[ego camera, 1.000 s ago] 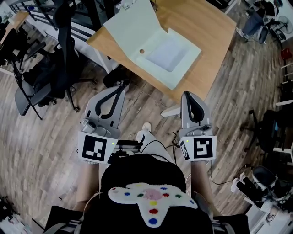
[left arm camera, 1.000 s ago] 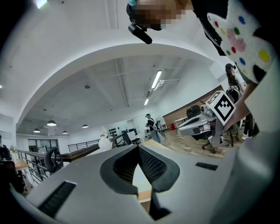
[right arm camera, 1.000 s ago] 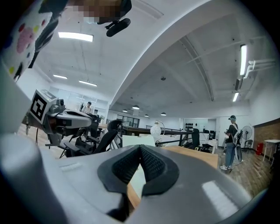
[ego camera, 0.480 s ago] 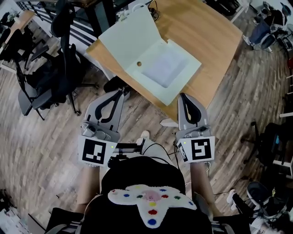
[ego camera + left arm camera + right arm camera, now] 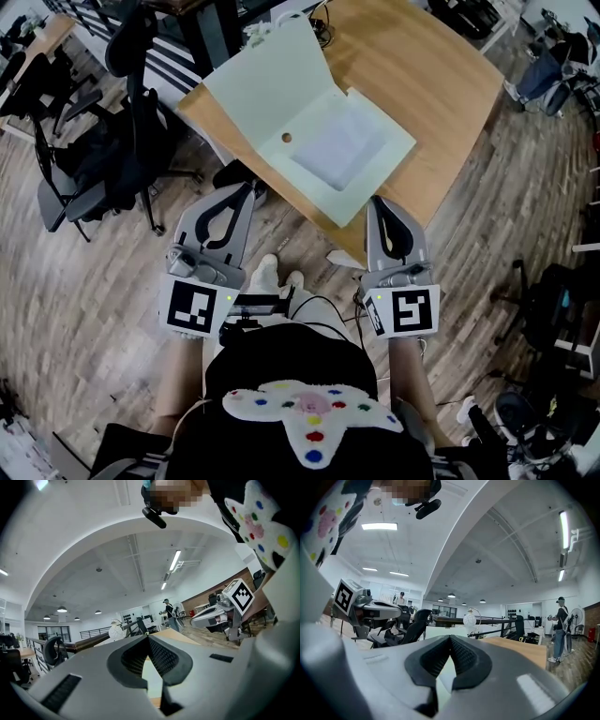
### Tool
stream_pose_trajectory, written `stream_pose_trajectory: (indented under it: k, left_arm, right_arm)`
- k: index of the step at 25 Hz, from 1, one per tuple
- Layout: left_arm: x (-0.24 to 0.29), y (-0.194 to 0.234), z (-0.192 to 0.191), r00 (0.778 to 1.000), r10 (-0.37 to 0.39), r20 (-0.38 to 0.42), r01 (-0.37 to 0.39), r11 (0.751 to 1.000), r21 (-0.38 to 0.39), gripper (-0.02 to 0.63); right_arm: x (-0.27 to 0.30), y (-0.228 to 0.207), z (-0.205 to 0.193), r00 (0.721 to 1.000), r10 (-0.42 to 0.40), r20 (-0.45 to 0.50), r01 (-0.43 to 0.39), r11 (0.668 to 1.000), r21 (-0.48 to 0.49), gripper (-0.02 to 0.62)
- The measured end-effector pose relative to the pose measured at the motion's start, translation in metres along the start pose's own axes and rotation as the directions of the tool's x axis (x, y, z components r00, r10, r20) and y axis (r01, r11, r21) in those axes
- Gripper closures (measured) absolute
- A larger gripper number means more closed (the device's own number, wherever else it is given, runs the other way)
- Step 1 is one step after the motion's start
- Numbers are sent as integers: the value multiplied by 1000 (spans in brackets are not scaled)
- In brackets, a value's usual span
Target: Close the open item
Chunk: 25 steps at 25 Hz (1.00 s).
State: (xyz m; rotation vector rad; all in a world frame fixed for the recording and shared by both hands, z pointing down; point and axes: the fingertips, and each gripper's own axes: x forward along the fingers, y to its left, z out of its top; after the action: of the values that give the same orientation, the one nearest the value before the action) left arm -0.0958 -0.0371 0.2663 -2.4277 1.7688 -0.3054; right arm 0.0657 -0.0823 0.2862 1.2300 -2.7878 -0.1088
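A flat pale green box [image 5: 339,148] lies open on the wooden table [image 5: 441,75]. Its lid [image 5: 267,84] is folded back to the far left, past the table's corner. Both grippers hover over the floor, just short of the table's near edge. My left gripper [image 5: 248,187] is shut and holds nothing; its tip is below the lid's near corner. My right gripper [image 5: 379,201] is also shut and holds nothing, close to the box's near corner. The left gripper view shows the shut left gripper [image 5: 147,636] with a pale strip of the box beyond it. The right gripper view shows the same past the right gripper [image 5: 450,637].
Black office chairs [image 5: 103,159] stand to the left of the table, and more chairs [image 5: 553,291] to the right. The floor is wood planks. My shoes [image 5: 267,272] show between the grippers. A person [image 5: 559,630] stands far off in the room.
The table and box have come nearer to both grippers, and my feet have shifted forward. Both grippers stay shut.
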Motion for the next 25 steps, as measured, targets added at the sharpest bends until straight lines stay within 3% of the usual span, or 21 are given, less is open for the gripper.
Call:
stream_pose_trajectory:
  k: [16, 25]
  left_arm:
    - [47, 54, -27, 1000, -2, 1, 2, 995, -101, 593]
    - [76, 99, -71, 997, -29, -68, 15, 982, -189, 481]
  right_arm:
    - [54, 0, -11, 999, 0, -35, 0, 1000, 3, 588]
    - [79, -6, -16, 996, -53, -68, 54, 999, 8, 588]
